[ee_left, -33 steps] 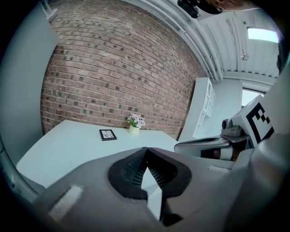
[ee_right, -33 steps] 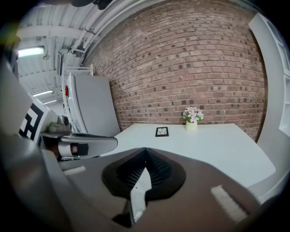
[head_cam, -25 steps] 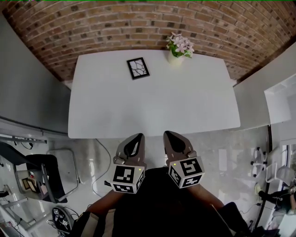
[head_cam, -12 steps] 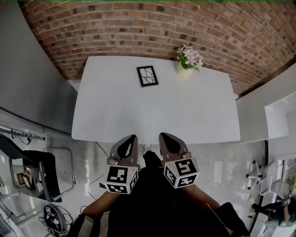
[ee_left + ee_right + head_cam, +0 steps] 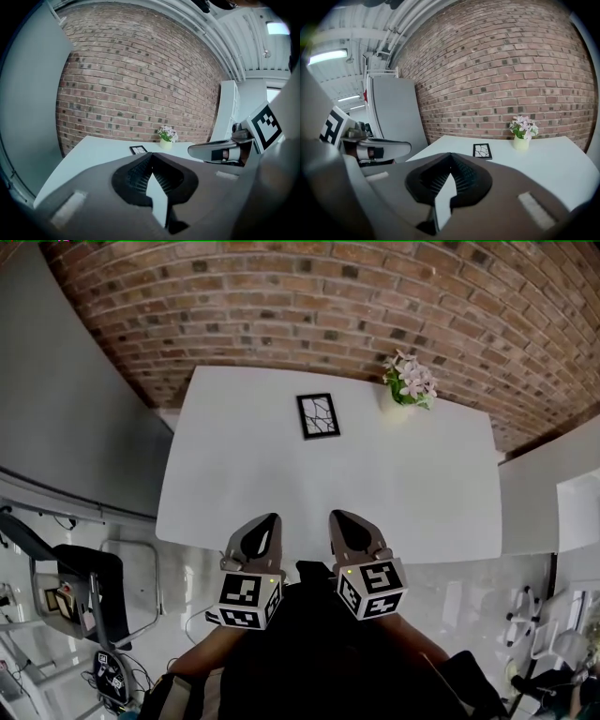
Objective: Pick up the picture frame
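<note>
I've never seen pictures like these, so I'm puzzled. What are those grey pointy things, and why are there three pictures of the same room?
A person stands at a white table and holds a tool called a gripper in each hand. Each gripper has two jaws that pinch, like tongs. One picture comes from a camera on the person's head, looking down. In it you see the left gripper and the right gripper at the near end of the table. The other two pictures come from small cameras that ride on the grippers and look along their jaws. On the table lie a black frame and a small vase of flowers, both on the far side by the brick wall. Both grippers have their jaws together and hold nothing, and they are far from the frame.
</note>
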A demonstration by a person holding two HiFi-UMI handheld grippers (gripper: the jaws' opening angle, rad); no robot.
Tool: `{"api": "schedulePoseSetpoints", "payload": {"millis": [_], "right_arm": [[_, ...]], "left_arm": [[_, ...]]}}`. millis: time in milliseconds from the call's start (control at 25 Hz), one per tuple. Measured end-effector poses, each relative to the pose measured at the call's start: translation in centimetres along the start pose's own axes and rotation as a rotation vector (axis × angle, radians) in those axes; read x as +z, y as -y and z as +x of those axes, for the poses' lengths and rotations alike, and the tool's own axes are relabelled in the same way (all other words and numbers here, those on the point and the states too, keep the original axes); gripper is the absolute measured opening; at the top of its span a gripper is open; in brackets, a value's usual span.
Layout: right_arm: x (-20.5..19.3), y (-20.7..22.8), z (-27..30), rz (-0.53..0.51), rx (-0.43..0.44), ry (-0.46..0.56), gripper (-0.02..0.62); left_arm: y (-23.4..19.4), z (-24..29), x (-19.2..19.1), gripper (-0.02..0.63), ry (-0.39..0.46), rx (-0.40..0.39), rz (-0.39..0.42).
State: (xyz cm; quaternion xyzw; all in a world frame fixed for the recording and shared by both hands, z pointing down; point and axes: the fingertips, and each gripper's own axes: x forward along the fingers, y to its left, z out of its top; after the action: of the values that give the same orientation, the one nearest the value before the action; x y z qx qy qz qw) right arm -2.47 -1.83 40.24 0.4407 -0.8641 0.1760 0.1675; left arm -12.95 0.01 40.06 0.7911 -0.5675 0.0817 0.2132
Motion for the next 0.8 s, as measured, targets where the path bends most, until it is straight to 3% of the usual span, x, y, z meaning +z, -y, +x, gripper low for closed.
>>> {"api": "schedulePoseSetpoints", "payload": {"millis": [560, 800], "right_arm": [[0.1, 8.7, 10.1, 0.026, -0.029, -0.127, 0.002], [-1.0, 12.2, 13.7, 0.05, -0.039, -0.189, 0.002]], "left_arm": [[-1.9, 13.2, -0.3, -0.002, -0.11, -0.031, -0.044], [-3.6, 18.1, -0.7, 0.018, -0.153, 0.008, -0.053]]}}
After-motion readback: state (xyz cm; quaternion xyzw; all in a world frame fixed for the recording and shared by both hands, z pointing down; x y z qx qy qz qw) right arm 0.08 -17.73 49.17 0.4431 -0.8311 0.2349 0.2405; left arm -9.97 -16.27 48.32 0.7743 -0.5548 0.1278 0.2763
